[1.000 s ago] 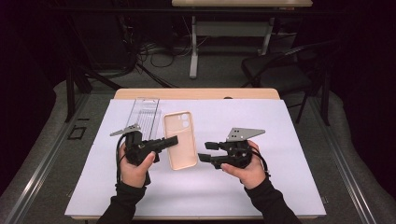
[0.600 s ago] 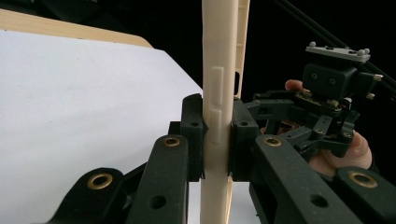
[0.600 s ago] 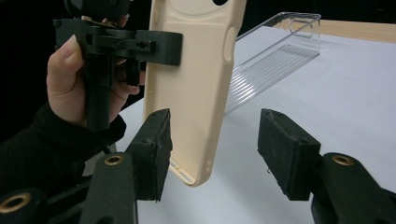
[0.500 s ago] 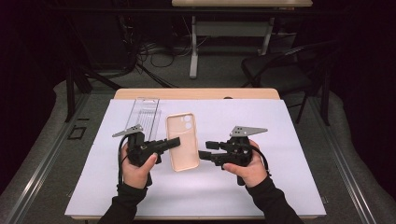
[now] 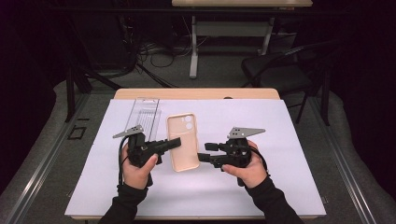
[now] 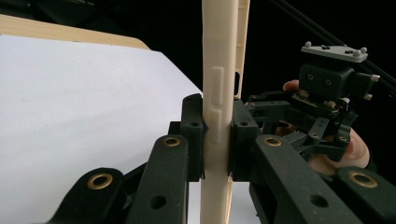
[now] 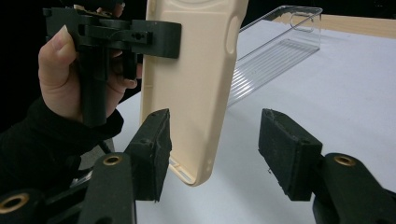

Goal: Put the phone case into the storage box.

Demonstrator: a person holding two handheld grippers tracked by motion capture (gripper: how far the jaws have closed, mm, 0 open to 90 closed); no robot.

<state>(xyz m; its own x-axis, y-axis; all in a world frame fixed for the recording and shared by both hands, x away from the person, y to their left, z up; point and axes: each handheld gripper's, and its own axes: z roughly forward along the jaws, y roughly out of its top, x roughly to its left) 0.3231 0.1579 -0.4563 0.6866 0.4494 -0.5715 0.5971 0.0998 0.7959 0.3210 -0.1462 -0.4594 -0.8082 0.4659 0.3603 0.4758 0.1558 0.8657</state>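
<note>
Two sets of fingers: left (image 5: 173, 142) and right (image 7: 212, 156), both mine
Left fingers: clamped tight on one long edge of the beige soft-plastic phone case (image 5: 182, 142)
Right fingers: about half open, straddling the case's lower end, pads (image 7: 156, 149) not pressing on it
Case: held up above the white-covered worktop (image 5: 289, 154), between my hands
Behind: clear ribbed plastic tray (image 5: 144, 113) lying flat

My left gripper's (image 6: 216, 140) view cuts the phone case (image 6: 219, 70) off above and below my pads. From above, my right gripper (image 5: 203, 152) hides the case's lower right edge.
</note>
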